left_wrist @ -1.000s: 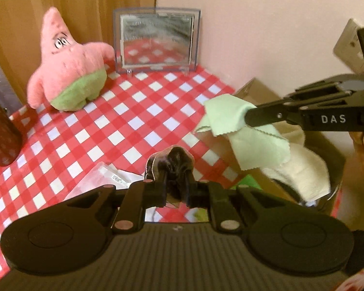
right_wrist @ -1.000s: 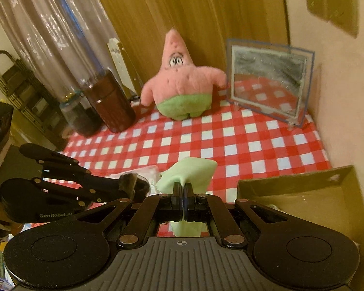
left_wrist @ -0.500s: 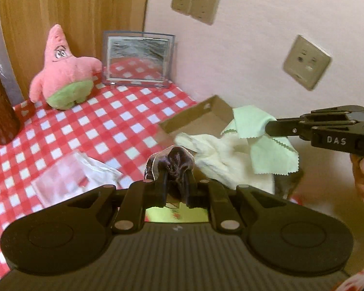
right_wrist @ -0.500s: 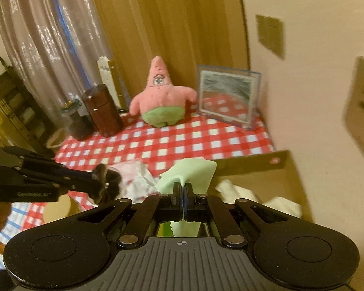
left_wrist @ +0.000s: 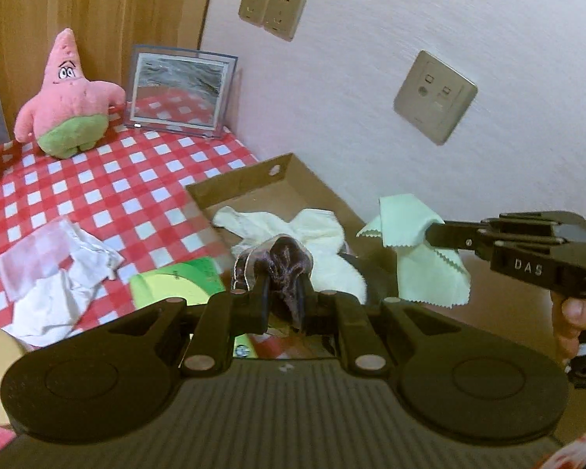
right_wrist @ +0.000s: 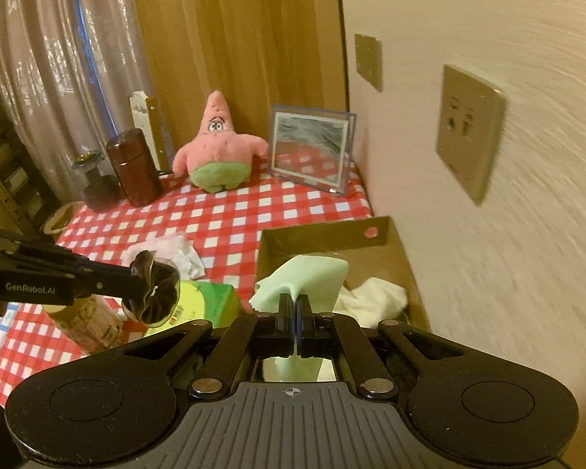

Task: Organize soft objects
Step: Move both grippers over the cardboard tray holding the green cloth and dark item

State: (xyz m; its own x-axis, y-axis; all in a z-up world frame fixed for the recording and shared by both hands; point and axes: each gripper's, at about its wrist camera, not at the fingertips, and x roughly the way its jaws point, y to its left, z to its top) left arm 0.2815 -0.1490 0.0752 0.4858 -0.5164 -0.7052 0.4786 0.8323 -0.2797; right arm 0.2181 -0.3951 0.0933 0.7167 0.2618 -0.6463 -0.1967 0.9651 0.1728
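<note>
Right wrist view alone shows a brown jar [right_wrist: 134,167], perhaps glass.

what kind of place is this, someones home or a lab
Most likely a home, a lived-in room corner: a red checked tablecloth, a pink star plush toy beside a framed picture, sheer curtains and wall sockets.

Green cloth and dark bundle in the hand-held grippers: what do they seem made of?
Green cloth: likely thin microfibre, matte; zigzag pinked edges, limp drape from the right hand-held gripper.
Dark bundle: probably satiny brown fabric, maybe a scrunchie; soft sheen, gathered ruffles with a pale edge, in the left hand-held gripper.
</note>
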